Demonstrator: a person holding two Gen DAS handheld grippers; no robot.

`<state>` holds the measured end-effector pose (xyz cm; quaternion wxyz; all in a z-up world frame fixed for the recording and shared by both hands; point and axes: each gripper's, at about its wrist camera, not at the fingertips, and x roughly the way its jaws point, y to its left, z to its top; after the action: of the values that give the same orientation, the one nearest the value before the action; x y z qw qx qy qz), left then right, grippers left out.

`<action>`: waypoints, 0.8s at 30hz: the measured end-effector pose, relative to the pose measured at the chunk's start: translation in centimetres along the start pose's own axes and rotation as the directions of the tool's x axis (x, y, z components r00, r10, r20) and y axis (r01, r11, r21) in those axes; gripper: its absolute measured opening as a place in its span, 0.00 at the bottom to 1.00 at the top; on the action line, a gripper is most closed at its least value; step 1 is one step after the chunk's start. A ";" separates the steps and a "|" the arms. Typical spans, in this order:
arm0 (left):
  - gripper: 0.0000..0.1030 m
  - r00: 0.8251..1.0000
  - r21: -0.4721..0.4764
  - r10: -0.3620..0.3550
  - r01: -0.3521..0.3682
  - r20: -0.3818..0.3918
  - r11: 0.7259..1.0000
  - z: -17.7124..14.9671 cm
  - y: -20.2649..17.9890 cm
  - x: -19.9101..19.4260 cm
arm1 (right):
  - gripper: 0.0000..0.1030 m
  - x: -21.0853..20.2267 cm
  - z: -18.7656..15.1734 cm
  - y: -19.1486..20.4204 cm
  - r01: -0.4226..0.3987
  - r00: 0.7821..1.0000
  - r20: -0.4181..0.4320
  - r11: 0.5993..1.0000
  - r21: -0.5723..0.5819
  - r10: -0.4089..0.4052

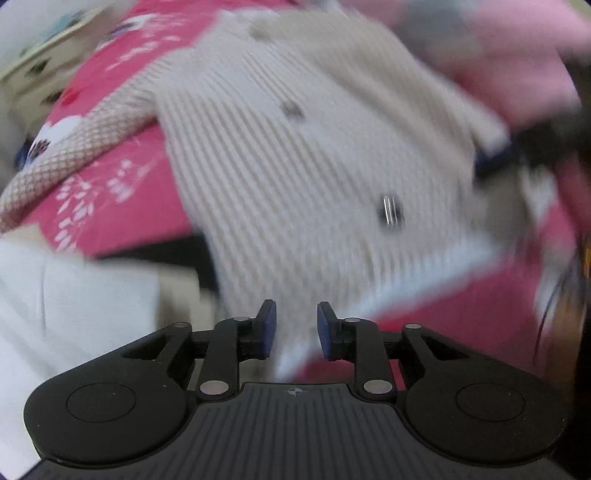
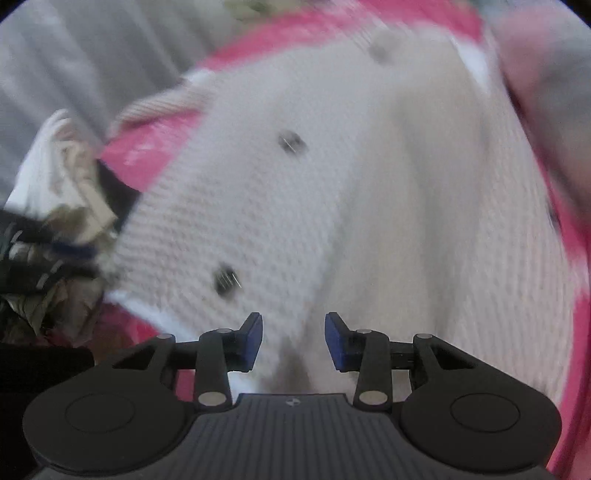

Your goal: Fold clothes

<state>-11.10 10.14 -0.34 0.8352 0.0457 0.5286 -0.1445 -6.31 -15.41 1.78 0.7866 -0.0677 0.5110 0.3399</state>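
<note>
no readable writing is seen anywhere. jaws on left gripper [image 1: 296,329] and right gripper [image 2: 294,342] are held apart over the cream cardigan [image 1: 314,147], nothing clamped.

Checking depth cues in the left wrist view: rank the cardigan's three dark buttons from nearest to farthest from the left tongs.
Measured from the left tongs, whose jaws stand open with nothing pinched:
1. Lowest button, just right of centre, nearest.
2. Middle button, near centre, further up the cream cardigan.
3. Top button, upper left of centre by the collar end, farthest and blurred.
</note>
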 end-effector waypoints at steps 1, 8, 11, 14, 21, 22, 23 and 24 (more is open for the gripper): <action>0.25 1.000 -0.058 -0.002 0.003 0.016 0.998 1.0 0.3 1.0 | 0.40 0.5 0.3 0.9 -0.008 1.000 0.028 0.999 -0.038 0.009; 0.26 0.985 -0.031 0.120 -0.125 -0.123 0.992 1.7 -0.4 7.4 | 0.37 5.4 -4.2 1.7 -0.040 0.993 -0.113 0.979 -0.198 0.018; 0.27 0.994 -0.117 0.031 -0.043 -0.102 0.992 4.6 1.0 5.4 | 0.37 4.0 -0.7 1.6 -0.060 0.991 -0.129 0.970 -0.234 0.030; 0.27 0.998 -0.168 0.054 -0.058 -0.027 0.984 9.3 2.8 5.5 | 0.37 4.0 4.1 1.4 -0.060 0.998 -0.030 0.958 -0.280 0.054; 0.30 0.979 -0.246 0.201 -0.190 0.022 0.951 14.3 6.6 13.4 | 0.37 9.3 7.7 -1.4 -0.070 0.996 0.031 0.972 -0.225 0.078; 0.31 0.981 -0.255 0.194 -0.189 -0.005 0.948 13.8 6.8 14.7 | 0.38 10.4 7.1 -1.8 -0.079 0.996 0.014 0.972 -0.219 0.084; 0.31 0.978 -0.240 0.207 -0.195 0.023 0.951 13.2 6.5 14.8 | 0.38 11.2 6.2 -2.2 -0.083 0.996 0.013 0.970 -0.228 0.088; 0.31 0.976 -0.200 0.217 -0.207 0.027 0.958 13.3 6.0 14.4 | 0.39 11.5 5.6 -2.4 -0.085 0.996 0.019 0.965 -0.249 0.092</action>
<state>7.95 10.05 -7.94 0.8590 0.0161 0.5118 -0.0024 2.22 -9.29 -5.95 0.7638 -0.1373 0.4549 0.4369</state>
